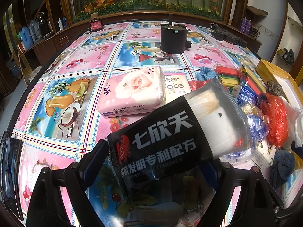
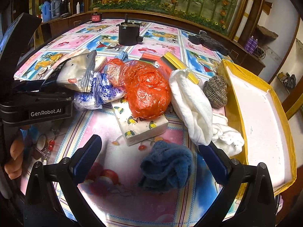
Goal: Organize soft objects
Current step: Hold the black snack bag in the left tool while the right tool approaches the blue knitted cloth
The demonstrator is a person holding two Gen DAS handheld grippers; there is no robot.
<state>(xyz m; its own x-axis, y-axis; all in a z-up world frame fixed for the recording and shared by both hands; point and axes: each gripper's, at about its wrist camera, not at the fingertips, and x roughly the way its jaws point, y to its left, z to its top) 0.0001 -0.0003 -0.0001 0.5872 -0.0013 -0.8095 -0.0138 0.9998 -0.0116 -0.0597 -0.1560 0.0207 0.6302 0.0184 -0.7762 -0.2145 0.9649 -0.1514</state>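
- Table [image 1: 79,60], patterned cloth: soft goods piled right of centre.
- Left gripper [image 1: 161,162]: jaws wide, black wipes packet [image 1: 161,141] between them, pad contact uncertain.
- Right gripper [image 2: 151,158]: jaws wide, empty, above blue cloth [image 2: 166,168].

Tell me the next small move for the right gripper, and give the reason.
Probably lower the right gripper onto the dark blue cloth and close on it. Its jaws stand open and empty, the cloth lies loose on the tablecloth right between the fingers, apart from the lemon-print tissue pack behind it, and the yellow-edged box beside it looks like the likely drop place.
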